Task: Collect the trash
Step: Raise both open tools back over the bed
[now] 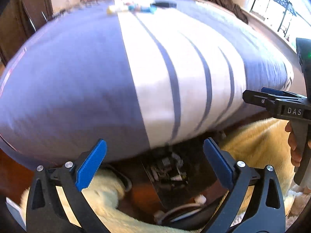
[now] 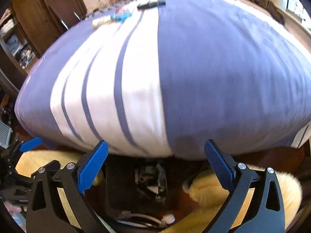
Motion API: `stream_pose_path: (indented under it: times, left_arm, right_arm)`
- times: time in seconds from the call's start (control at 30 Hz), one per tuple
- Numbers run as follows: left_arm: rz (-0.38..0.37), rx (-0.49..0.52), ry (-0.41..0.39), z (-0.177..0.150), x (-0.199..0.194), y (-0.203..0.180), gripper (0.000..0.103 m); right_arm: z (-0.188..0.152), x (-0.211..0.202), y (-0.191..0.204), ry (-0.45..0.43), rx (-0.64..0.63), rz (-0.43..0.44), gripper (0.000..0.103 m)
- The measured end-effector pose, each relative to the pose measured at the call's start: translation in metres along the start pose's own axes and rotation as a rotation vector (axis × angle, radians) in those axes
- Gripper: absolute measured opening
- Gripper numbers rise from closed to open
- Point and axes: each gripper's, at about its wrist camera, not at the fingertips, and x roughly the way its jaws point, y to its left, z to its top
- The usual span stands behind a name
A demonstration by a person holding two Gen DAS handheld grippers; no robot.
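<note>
Small trash lies at the far end of the bed: a pale tube and blue wrappers [image 1: 132, 7] [image 2: 112, 18], with a black item [image 1: 165, 4] [image 2: 151, 4] beside them. A dark bin [image 1: 153, 192] [image 2: 120, 184] on the floor at the foot of the bed holds scraps. My left gripper [image 1: 154, 141] hangs open above the bin, with nothing between its blue pads. My right gripper [image 2: 155, 142] is open too and empty, just to the right of the left one. Each shows at the edge of the other's view: right gripper [image 1: 272, 95], left gripper [image 2: 23, 149].
The bed [image 1: 77, 77] [image 2: 213, 68] has a blue cover with white stripes and fills most of both views. A cream fluffy rug [image 1: 252, 136] [image 2: 252, 184] surrounds the bin. White cables [image 1: 182, 209] [image 2: 140, 219] lie near it. A wooden wardrobe [image 2: 48, 9] stands left.
</note>
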Motion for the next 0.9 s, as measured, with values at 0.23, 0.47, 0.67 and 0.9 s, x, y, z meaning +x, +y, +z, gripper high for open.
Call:
stream_pose_path:
  times: [0.23, 0.47, 0.67, 0.9]
  left_arm:
    - [0.041, -0.001, -0.072, 0.049, -0.010, 0.017, 0.095]
    - [0.083, -0.007, -0.080, 0.101, 0.009, 0.046, 0.095]
    - [0.081, -0.055, -0.058, 0.154, 0.044, 0.086, 0.095]
    - [0.093, -0.034, -0.025, 0.203, 0.085, 0.112, 0.095]
  right_arm:
    - [0.053, -0.008, 0.005, -0.087, -0.044, -0.016, 0.099]
    - [0.110, 0.018, 0.006, -0.096, -0.043, -0.008, 0.099]
    - [0.173, 0.067, 0.033, -0.081, -0.091, 0.030, 0.099]
    - [0.240, 0.124, 0.070, -0.072, -0.136, 0.052, 0.095]
